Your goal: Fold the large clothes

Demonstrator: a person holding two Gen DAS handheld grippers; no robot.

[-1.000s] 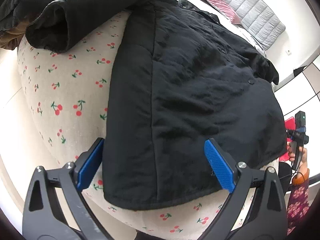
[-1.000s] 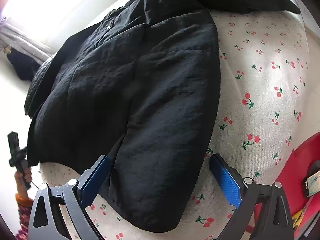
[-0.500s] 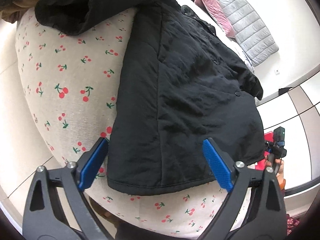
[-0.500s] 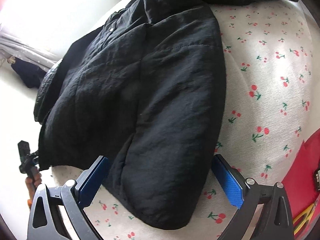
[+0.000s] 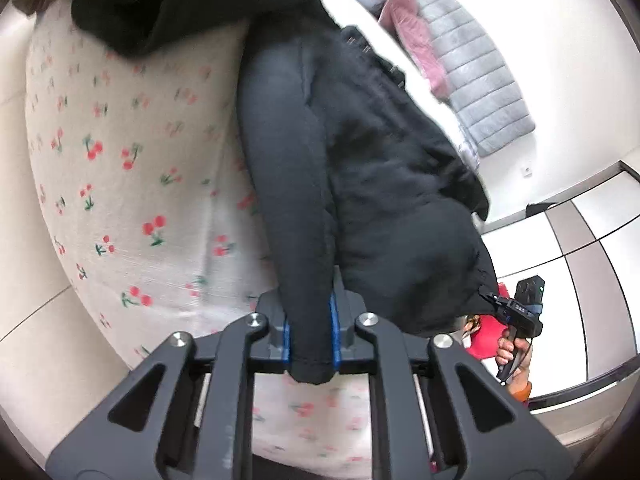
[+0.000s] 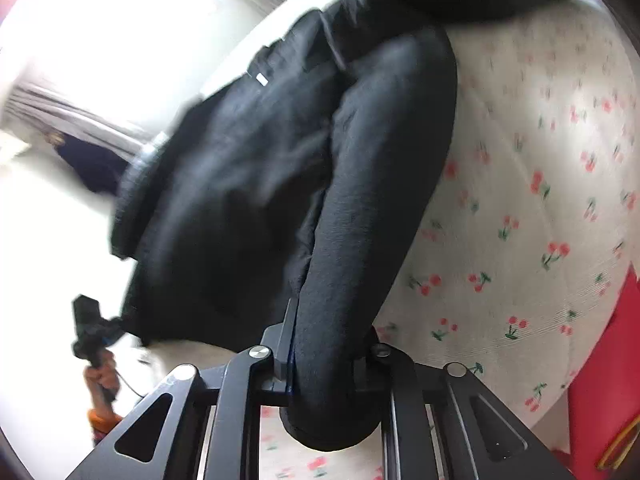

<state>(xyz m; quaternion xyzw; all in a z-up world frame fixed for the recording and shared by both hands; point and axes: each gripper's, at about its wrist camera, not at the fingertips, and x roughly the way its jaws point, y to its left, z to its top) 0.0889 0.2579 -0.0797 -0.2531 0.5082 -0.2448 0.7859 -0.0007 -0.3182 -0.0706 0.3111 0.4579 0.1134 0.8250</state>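
I am closing my left gripper [image 5: 310, 336] and right gripper [image 6: 320, 364] tight on the black jacket's [image 5: 392, 184] near hem over the cherry-print cover [image 5: 132, 168], where padded fabric squeezing loose risks spoiling the fold.

Right gripper [image 6: 320, 356]: jaws closing, pads pressed on a bunched hem fold of the black jacket [image 6: 248, 184]. Garment extends ahead over the cherry-print sheet [image 6: 520, 220]. Left gripper [image 6: 90, 326] visible far left, hand-held.
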